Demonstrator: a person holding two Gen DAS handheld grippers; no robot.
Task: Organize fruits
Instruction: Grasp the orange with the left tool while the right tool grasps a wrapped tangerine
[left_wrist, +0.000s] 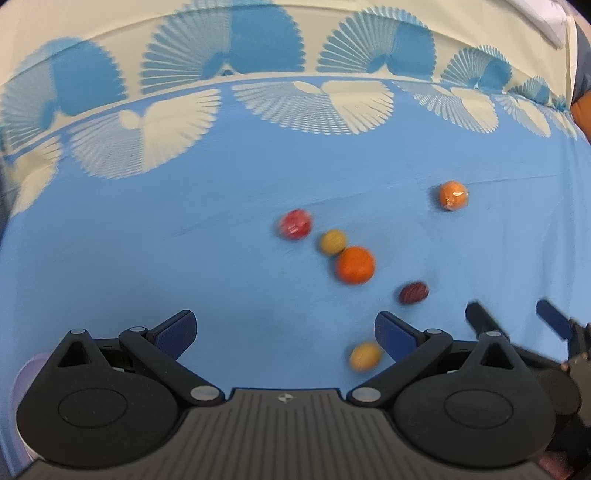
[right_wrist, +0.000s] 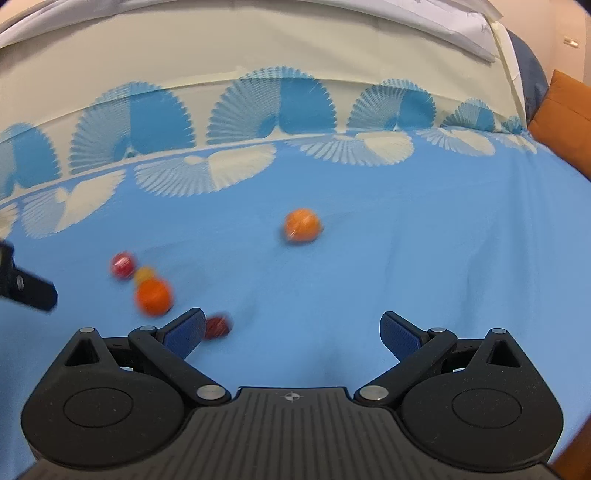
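Observation:
Several small fruits lie loose on a blue cloth (left_wrist: 147, 258). In the left wrist view I see a red fruit (left_wrist: 294, 224), a small yellow one (left_wrist: 333, 242) touching a big orange (left_wrist: 355, 264), a dark red fruit (left_wrist: 413, 292), a wrapped orange fruit (left_wrist: 453, 195) far right, and a yellow fruit (left_wrist: 365, 355) just inside the right finger. My left gripper (left_wrist: 286, 328) is open and empty. My right gripper (right_wrist: 293, 330) is open and empty too; the wrapped orange fruit (right_wrist: 302, 225) lies ahead of it, and the dark red fruit (right_wrist: 218, 327) sits beside its left finger.
The cloth's border has cream and blue fan patterns (left_wrist: 325, 107) at the far side. An orange cushion (right_wrist: 565, 118) sits at the right edge. A pale purple rim (left_wrist: 26, 376) shows at the lower left. The right gripper's fingers (left_wrist: 484, 321) appear at the left view's right side.

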